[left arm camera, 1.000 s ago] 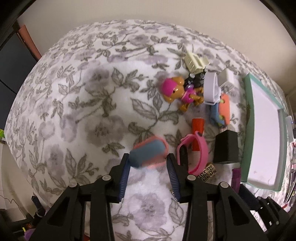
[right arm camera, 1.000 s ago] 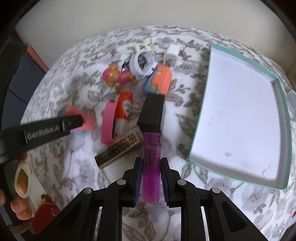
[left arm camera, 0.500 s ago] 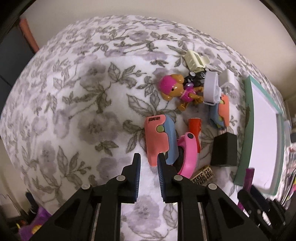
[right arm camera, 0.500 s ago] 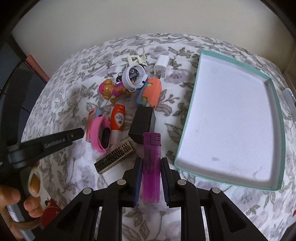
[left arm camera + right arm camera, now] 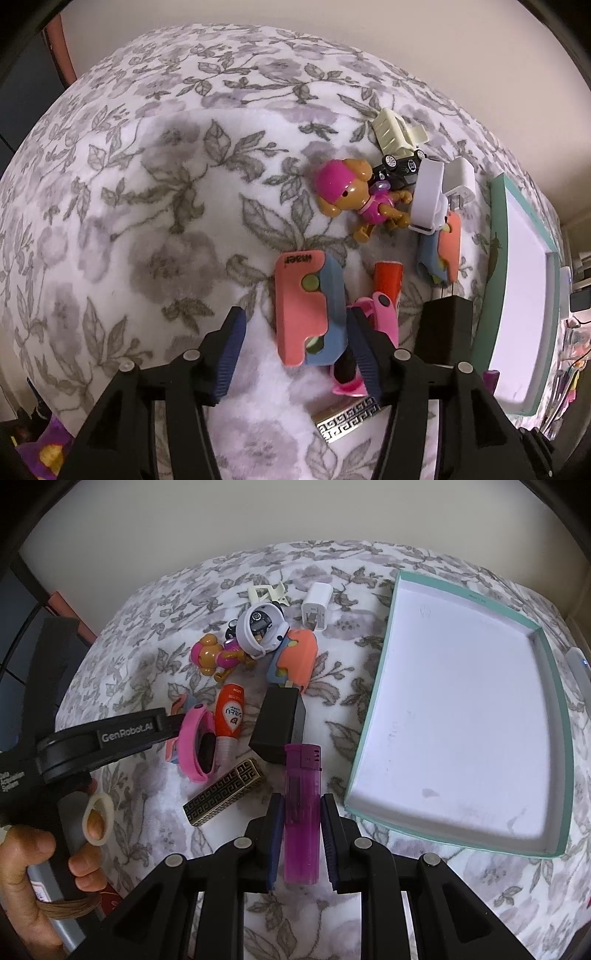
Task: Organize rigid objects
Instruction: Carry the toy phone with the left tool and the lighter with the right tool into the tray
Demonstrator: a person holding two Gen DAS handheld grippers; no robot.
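A coral and blue toy piece point(image 5: 306, 306) lies flat on the flowered blanket between the fingers of my left gripper point(image 5: 295, 347). Its jaws are opening; the left pad stands clear of the piece and the right pad is close beside its blue edge. My right gripper point(image 5: 301, 801) is shut on a purple lighter point(image 5: 301, 812), held just above the blanket left of the teal tray point(image 5: 461, 701). A pink wristband point(image 5: 380, 317), an orange tube point(image 5: 388, 277) and a black box point(image 5: 443, 325) lie to the right of the coral piece.
Farther back lie a dog figure point(image 5: 351, 192), a white band point(image 5: 426, 199), a cream hair clip point(image 5: 395, 133), a white charger point(image 5: 316, 607) and a second coral and blue piece point(image 5: 295, 657). A gold patterned case point(image 5: 225, 792) lies near the lighter. A person's hand point(image 5: 37, 867) grips the left handle.
The left gripper let the coral and blue piece down onto the blanket, closed behind it, then sank and spread around it. The right gripper keeps hold of the purple lighter.
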